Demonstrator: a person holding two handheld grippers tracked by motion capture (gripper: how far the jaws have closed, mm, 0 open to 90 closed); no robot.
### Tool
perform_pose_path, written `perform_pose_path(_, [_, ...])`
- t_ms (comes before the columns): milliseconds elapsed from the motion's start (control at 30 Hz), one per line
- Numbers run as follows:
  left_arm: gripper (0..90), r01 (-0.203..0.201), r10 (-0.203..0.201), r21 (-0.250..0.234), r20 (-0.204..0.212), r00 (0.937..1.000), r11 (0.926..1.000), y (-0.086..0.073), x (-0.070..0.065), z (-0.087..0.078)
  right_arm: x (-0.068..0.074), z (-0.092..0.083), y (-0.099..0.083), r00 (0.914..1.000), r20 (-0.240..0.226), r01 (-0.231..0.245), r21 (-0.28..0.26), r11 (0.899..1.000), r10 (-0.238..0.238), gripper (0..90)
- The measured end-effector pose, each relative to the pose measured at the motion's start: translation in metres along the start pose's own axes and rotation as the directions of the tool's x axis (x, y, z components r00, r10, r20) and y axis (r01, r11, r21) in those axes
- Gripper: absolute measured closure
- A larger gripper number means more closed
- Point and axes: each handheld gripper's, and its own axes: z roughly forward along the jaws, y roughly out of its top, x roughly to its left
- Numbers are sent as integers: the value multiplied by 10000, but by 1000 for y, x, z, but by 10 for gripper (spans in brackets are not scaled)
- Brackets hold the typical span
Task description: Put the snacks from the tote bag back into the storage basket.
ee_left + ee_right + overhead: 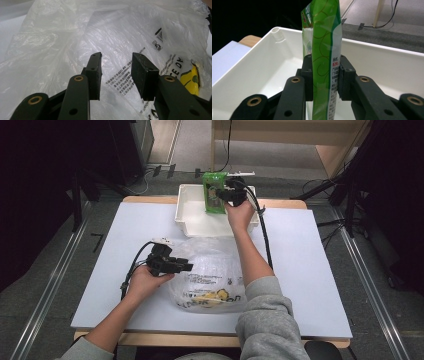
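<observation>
— Where is the green packet (pixel 323 50) being kept?
— It is being clamped upright by the right hand-held gripper (pixel 325 75) over the white bin (pixel 387 62).
— And the left hand-held gripper (pixel 116 72)?
— It is being held apart, seemingly resting against the plastic bag (pixel 75 37) on the worktop (pixel 310 270).

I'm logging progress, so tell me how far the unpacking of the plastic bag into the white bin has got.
Done: the green packet is out of the plastic bag. In hand: the right tool is shut on it above the white bin, not yet released. The left tool is open at the bag. Left: drop the packet and remove the yellow item in the bag.

green packet (pixel 322 50) top and bottom beyond the frame
</observation>
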Motion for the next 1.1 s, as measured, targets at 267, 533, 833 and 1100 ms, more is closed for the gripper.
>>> perform_pose_path(267, [614,4,-4,-4,14,10000,10000,0,0,0,-6,7,0,9996,226,145,-58,9999,-143,735])
perform_pose_path(533, [614,33,-33,-16,18,10000,10000,0,0,1,-6,10,-2,9996,214,204,30,9998,-205,735])
perform_pose_path(833, [614,14,-14,21,2,10000,10000,0,0,1,-3,13,-4,9990,237,382,182,9991,-386,733])
perform_pose_path(1100, [613,-17,18,35,-12,10000,10000,0,-1,1,2,18,-9,9980,131,609,417,9973,-615,732])
